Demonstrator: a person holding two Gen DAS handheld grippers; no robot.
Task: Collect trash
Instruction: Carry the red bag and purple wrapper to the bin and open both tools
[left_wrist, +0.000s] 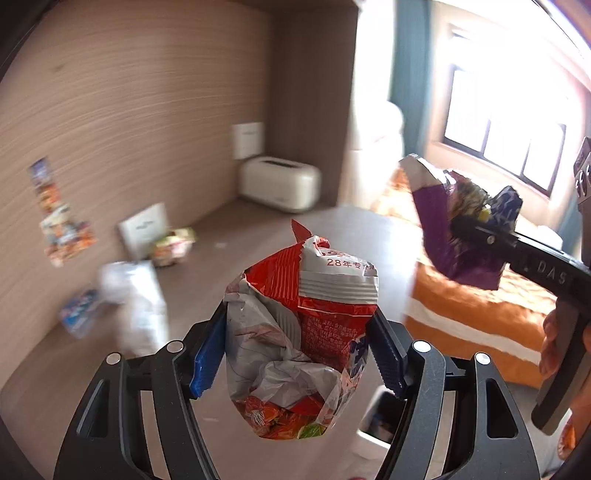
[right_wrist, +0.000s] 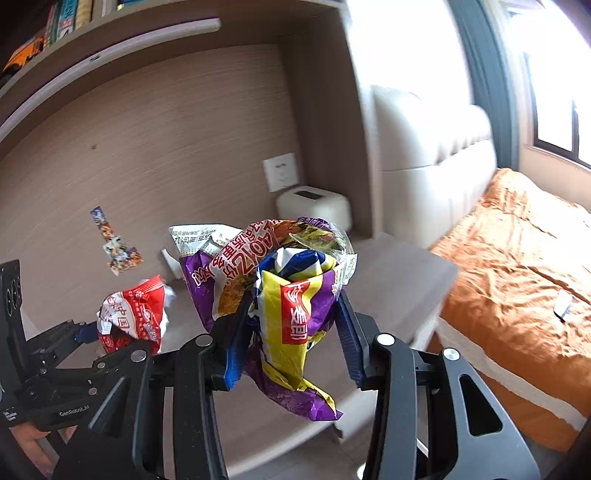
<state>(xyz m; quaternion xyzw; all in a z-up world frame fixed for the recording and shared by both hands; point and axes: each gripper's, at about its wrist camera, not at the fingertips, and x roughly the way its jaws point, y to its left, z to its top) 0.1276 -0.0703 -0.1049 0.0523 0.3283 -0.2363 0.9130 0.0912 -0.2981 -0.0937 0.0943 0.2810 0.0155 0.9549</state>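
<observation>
Both grippers same build: matte black plastic frames, triangular cutouts in arms, round silver screw heads at pivots. Left gripper (left_wrist: 299, 354): fingers (left_wrist: 208, 354) lined with blue ribbed pads. Right gripper (right_wrist: 291, 343): same blue ribbed fingers (right_wrist: 349, 343). Seen from other side, body is long black bar with white lettering, "GenRobot.AI" on left one, letters "DAS" on right one. Black pistol-style handle underneath, small screws along side plate. No sleeves visible.
</observation>
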